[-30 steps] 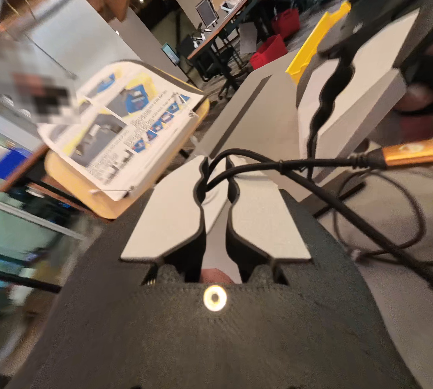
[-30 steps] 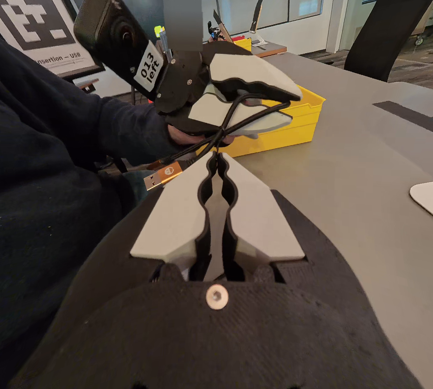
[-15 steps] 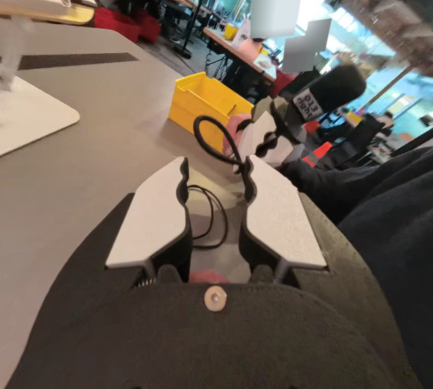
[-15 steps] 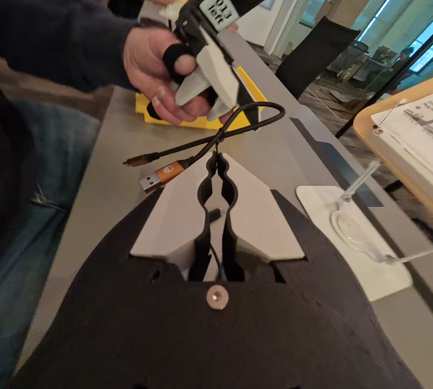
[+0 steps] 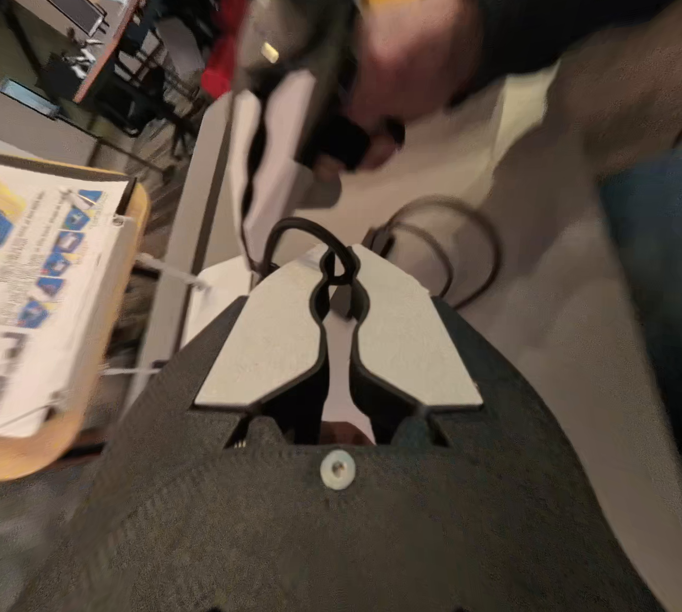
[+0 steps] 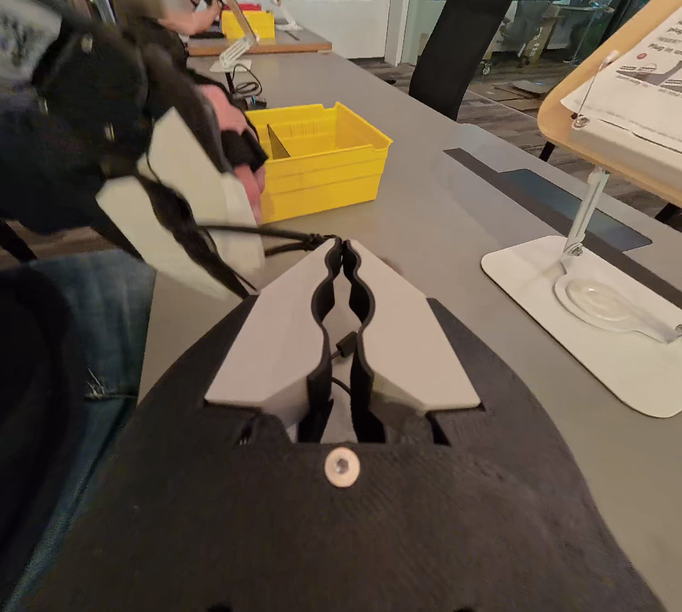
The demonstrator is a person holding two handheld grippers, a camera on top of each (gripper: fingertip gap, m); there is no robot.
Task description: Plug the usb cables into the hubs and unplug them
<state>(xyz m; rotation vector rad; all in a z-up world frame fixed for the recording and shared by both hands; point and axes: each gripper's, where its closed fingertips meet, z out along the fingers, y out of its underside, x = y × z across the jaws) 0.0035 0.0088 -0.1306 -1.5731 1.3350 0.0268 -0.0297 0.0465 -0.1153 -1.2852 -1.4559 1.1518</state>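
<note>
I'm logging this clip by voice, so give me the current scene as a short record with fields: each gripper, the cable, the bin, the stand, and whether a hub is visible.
left gripper: shut on the black cable, pinched at the tips
right gripper: shut on the black cable at the tips
black cable: runs between the two grippers; more of it is looped on the grey table
yellow bin: on the table, behind the left gripper
document stand: white base on the table, to the right
hub: none clearly visible
image quality: left wrist view heavily blurred
</note>
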